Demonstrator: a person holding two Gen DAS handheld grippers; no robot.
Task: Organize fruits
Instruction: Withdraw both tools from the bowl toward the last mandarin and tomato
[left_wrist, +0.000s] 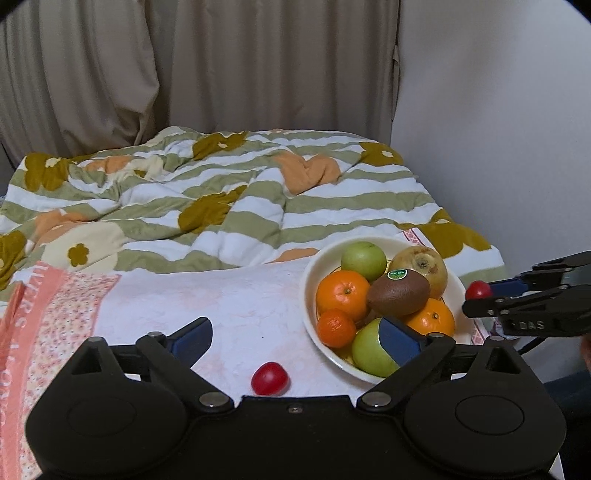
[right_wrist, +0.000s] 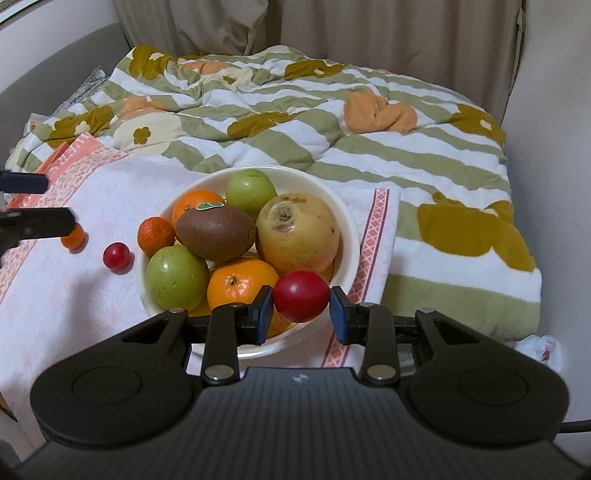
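A cream bowl (right_wrist: 347, 229) on a white cloth holds green apples, oranges, a kiwi (right_wrist: 216, 232) and a yellow pear-like fruit (right_wrist: 299, 232). My right gripper (right_wrist: 301, 312) is shut on a small red fruit (right_wrist: 301, 295) above the bowl's near rim; it also shows in the left wrist view (left_wrist: 478, 290). My left gripper (left_wrist: 295, 338) is open, with a second red fruit (left_wrist: 269, 378) on the cloth between its fingers; it shows in the right wrist view (right_wrist: 116, 256) too. A small orange (right_wrist: 74, 238) lies on the cloth by the left gripper's fingers (right_wrist: 37, 221).
The white cloth (left_wrist: 221, 302) with pink borders lies on a bed. A rumpled green-striped floral blanket (left_wrist: 221, 192) lies behind it. Beige curtains (left_wrist: 221, 74) and a white wall (left_wrist: 498, 110) stand behind.
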